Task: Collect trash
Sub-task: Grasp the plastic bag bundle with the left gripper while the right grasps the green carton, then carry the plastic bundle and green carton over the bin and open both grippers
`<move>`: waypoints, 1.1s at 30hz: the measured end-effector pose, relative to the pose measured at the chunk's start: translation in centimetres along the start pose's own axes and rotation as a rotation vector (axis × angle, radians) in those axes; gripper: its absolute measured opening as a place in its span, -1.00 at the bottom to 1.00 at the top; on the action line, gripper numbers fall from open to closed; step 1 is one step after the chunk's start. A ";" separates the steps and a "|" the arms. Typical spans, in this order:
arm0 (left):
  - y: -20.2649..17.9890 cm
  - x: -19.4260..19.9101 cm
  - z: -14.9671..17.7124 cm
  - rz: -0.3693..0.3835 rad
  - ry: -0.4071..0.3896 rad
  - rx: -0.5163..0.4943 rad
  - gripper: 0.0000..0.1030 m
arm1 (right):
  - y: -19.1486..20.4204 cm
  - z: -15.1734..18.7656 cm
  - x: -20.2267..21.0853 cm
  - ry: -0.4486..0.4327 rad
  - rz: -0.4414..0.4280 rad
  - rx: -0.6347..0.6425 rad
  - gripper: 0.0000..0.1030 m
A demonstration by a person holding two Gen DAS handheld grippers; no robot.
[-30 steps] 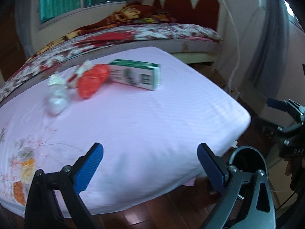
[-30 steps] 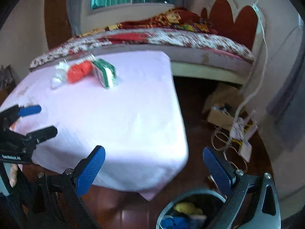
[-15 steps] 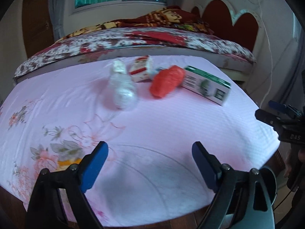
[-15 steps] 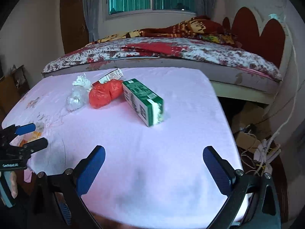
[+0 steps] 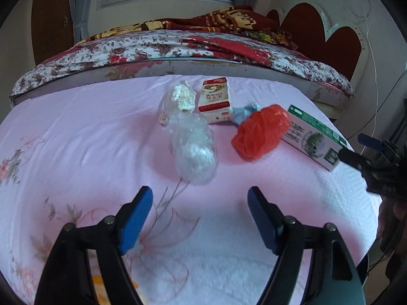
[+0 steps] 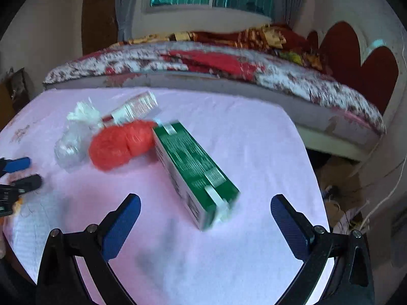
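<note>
My left claw [image 5: 200, 212] is hovering empty, jaws just narrowing, near the clear bag [image 5: 193, 147] on the pink worktop [image 5: 89, 132]. My right claw [image 6: 205, 218] is gaping wide around the green box [image 6: 195, 170]; the red bag [image 6: 122, 143] is lying between both.

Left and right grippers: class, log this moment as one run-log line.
left gripper: open, closing, empty, facing clear bag | right gripper: open, empty, facing green box | trash: uncollected

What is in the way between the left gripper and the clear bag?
Nothing visible. Only bare pink sheet lies between the left gripper and the clear bag. Its jaws have been closing but are open and empty.
</note>
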State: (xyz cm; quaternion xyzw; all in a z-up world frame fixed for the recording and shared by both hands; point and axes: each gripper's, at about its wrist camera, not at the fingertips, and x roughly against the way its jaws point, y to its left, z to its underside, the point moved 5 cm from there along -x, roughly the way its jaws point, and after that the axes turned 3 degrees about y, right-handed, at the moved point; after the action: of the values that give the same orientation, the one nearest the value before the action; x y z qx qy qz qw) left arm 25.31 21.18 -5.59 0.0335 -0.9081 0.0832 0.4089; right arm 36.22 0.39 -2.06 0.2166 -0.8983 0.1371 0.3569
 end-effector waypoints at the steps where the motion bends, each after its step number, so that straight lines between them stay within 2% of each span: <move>1: 0.0 -0.3 -0.2 0.006 0.004 0.003 0.45 | 0.8 -0.3 -0.1 -0.007 -0.001 0.019 1.00; 4: 0.2 -1.2 -0.9 0.028 0.016 0.013 0.41 | 0.9 -0.8 -1.1 -0.006 0.068 0.041 1.00; 6: 0.2 -1.9 -1.5 0.037 0.025 0.019 0.41 | -0.2 -0.9 -2.2 0.016 0.074 0.008 1.00; 9: 0.2 -3.2 -2.1 0.034 0.055 0.021 0.34 | -1.6 -0.8 -4.0 0.068 0.033 -0.028 1.00; 11: 0.1 -4.0 -2.3 0.043 0.073 0.028 0.27 | -1.7 -0.8 -5.0 0.098 -0.001 -0.018 1.00; 14: -0.2 -4.8 -2.6 0.036 0.090 0.023 0.26 | -1.5 -0.7 -5.4 0.111 -0.014 0.005 0.94; 15: -0.3 -5.0 -2.6 0.034 0.093 0.021 0.19 | -1.5 -0.6 -5.5 0.118 -0.024 0.007 0.78; 16: -0.3 -5.1 -2.7 0.031 0.098 0.020 0.11 | -1.4 -0.5 -5.6 0.125 -0.030 0.010 0.51; 17: -0.3 -5.3 -2.6 0.032 0.107 0.022 -0.17 | -1.4 -0.4 -5.6 0.136 -0.040 0.010 0.33; 18: -0.3 -5.3 -2.6 0.039 0.112 0.027 -0.20 | -1.4 -0.2 -5.5 0.143 -0.049 0.001 0.14; 22: -0.6 -3.6 -2.1 0.058 0.069 0.019 -0.25 | -1.8 1.0 -4.1 0.144 -0.084 -0.055 -0.06; 26: -1.5 -1.5 -1.0 0.054 0.027 -0.013 -0.27 | -2.4 2.2 -1.7 0.109 -0.077 -0.089 -0.21; 33: -3.9 1.4 0.7 0.085 -0.001 -0.053 -0.27 | -3.7 4.3 2.9 0.053 -0.018 -0.090 -0.23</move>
State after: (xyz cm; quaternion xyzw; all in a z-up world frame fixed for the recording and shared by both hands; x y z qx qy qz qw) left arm 24.37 17.25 -4.46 -0.0161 -0.9108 0.0767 0.4054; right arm 33.63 -5.38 -2.73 0.2049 -0.8917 0.0990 0.3913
